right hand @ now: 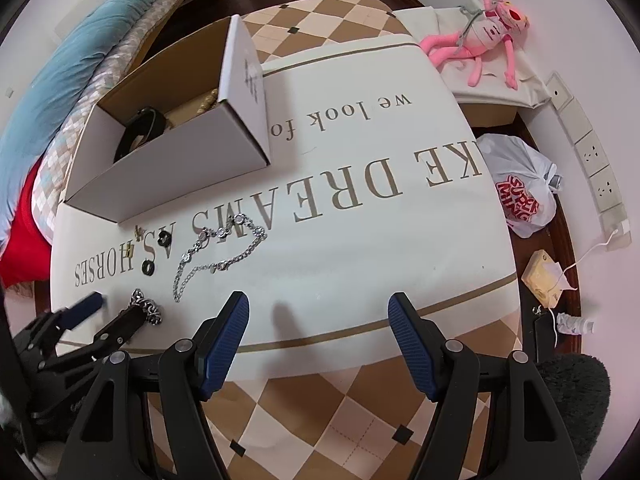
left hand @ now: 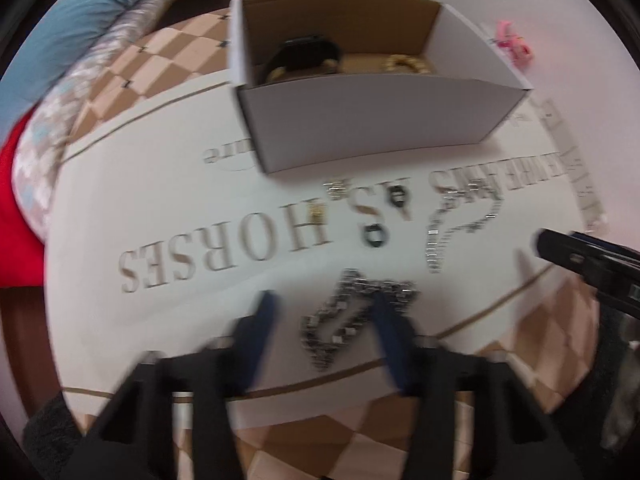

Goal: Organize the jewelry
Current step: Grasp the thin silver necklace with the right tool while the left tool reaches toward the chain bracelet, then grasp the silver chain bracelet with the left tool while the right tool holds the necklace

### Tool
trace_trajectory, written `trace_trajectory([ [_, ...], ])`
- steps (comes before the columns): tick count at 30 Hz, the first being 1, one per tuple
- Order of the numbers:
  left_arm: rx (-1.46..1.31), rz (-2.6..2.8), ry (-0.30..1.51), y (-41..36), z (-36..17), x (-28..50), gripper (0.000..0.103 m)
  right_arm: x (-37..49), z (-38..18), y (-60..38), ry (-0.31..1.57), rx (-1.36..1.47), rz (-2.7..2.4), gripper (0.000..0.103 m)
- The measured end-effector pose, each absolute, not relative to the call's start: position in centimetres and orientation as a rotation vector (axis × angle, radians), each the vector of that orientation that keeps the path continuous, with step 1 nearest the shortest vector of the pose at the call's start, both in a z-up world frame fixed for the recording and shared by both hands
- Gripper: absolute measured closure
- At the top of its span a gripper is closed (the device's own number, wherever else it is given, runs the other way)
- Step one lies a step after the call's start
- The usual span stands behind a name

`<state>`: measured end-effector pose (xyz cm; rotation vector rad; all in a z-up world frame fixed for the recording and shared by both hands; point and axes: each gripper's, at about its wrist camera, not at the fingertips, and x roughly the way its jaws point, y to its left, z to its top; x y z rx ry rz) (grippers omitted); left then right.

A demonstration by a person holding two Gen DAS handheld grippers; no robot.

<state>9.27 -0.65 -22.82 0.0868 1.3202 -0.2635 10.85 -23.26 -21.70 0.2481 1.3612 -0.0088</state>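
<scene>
— Your left gripper (left hand: 322,320) sits lowest, fingers spread wide around the chunky silver chain (left hand: 352,316), one pad over its right end; whether it grips is unclear through the blur.

— And my right?

— Your right gripper (right hand: 318,320) hangs wide open, holding nothing. Measured from the cardboard box (right hand: 168,168): two black rings (right hand: 156,252) lie just before it, the thin bracelet (right hand: 216,256) beside them, the chunky chain nearer you.

Blue ribbed pads (right hand: 224,344) on black claw arms. Ahead of the right claw (right hand: 320,320), cream cloth (right hand: 360,248) with gold lettering over tan-and-peach checks. Between the left claw's (left hand: 324,320) pads, silver chain (left hand: 352,312). Further ahead, white box (left hand: 360,120) lined brown; beyond and right, pink plush (right hand: 484,36).
</scene>
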Motion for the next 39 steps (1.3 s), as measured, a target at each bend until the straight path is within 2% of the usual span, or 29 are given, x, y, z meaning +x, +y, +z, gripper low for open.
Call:
trace_trajectory([
  [2, 0.089, -0.266, 1.328, -1.0, -22.4, 9.4, 0.097, 11.2, -21.8, -23.3, 1.357, 0.262, -0.007, 0.029],
  [6, 0.070, -0.227, 1.324, -0.5, -22.2, 9.2, 0.098, 12.2, -21.8, -22.9, 1.333, 0.267, 0.000, 0.029],
  [11, -0.003, -0.165, 1.307, 3.0, -21.4, 9.1, 0.098, 13.9, -22.2, -21.5, 1.307, 0.241, 0.006, 0.034],
  [13, -0.025, -0.148, 1.297, 3.9, -21.0, 8.9, 0.101, 14.5, -22.9, -20.7, 1.314, 0.212, 0.007, 0.037],
  [14, -0.043, -0.145, 1.294, 4.7, -20.6, 8.8, 0.101, 14.7, -23.0, -19.9, 1.301, 0.174, 0.001, 0.044],
  [15, -0.053, -0.142, 1.289, 5.0, -20.3, 8.6, 0.101, 14.7, -23.1, -19.5, 1.296, 0.144, 0.009, 0.045],
  [16, -0.057, -0.140, 1.282, 5.4, -19.9, 8.4, 0.101, 14.7, -23.2, -18.9, 1.287, 0.104, 0.006, 0.052],
  [17, -0.062, -0.138, 1.274, 5.6, -19.5, 8.2, 0.101, 14.6, -23.2, -18.4, 1.278, 0.071, 0.003, 0.073],
  [18, -0.066, -0.141, 1.268, 5.6, -19.2, 8.0, 0.101, 14.5, -23.1, -17.8, 1.264, 0.028, -0.001, 0.088],
  [19, -0.065, -0.144, 1.262, 5.2, -18.8, 8.2, 0.101, 14.4, -23.1, -17.6, 1.259, 0.022, 0.006, 0.097],
  [22, -0.087, -0.166, 1.238, 4.8, -17.6, 7.9, 0.101, 14.1, -23.1, -17.8, 1.262, 0.052, 0.027, 0.098],
  [23, -0.091, -0.169, 1.229, 4.5, -17.3, 7.9, 0.101, 13.9, -23.0, -18.0, 1.265, 0.081, 0.039, 0.103],
  [27, -0.120, -0.203, 1.184, 3.7, -15.0, 7.9, 0.102, 12.5, -21.4, -19.1, 1.241, 0.175, 0.089, 0.103],
  [39, -0.168, -0.287, 1.024, 3.0, -6.9, 8.6, 0.103, 11.1, -11.3, -19.7, 1.063, 0.277, 0.241, 0.103],
])
